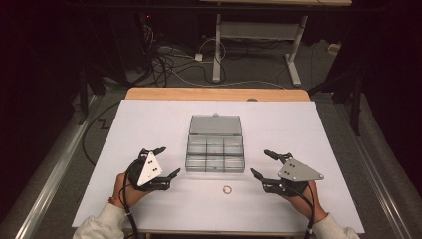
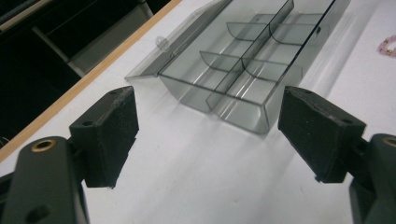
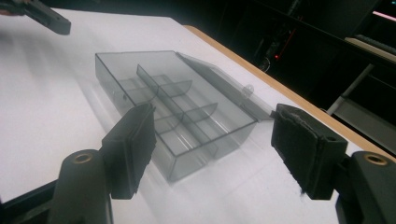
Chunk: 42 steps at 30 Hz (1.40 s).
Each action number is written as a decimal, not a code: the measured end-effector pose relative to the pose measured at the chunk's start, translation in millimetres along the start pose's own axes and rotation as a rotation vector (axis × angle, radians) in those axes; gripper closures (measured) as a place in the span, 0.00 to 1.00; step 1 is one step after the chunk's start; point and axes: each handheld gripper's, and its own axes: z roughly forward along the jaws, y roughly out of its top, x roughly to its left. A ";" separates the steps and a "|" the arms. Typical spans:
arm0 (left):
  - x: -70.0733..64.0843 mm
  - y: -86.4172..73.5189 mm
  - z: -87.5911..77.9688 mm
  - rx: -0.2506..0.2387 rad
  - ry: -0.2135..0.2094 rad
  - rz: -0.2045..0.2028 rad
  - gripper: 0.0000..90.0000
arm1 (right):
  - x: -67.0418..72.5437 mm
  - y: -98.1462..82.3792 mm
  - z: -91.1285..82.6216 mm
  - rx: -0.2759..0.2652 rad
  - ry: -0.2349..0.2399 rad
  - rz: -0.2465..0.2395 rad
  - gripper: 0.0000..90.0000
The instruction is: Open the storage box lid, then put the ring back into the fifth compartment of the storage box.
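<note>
The left claw (image 1: 162,162) is at the lower left of the high view and the right claw (image 1: 265,163) at the lower right. Both have jaws wide apart, holding nothing, pointing toward the frame's middle.

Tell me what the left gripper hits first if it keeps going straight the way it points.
Probably the near corner of the open compartment box, which lies just ahead between the open jaws of the left gripper. Bare white table comes before it; depth is uncertain.
</note>
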 end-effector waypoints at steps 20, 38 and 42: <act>-13.6 -44.4 -19.9 0.120 -0.048 -0.061 0.18 | 14.5 -31.5 -14.7 0.077 0.019 0.009 0.35; -9.1 -44.7 -21.2 0.122 -0.034 -0.064 0.18 | 36.2 -14.1 15.3 0.134 0.227 -0.039 0.42; -8.7 -44.7 -20.3 0.124 -0.033 -0.069 0.18 | 44.8 -5.3 30.1 0.147 0.302 -0.044 0.48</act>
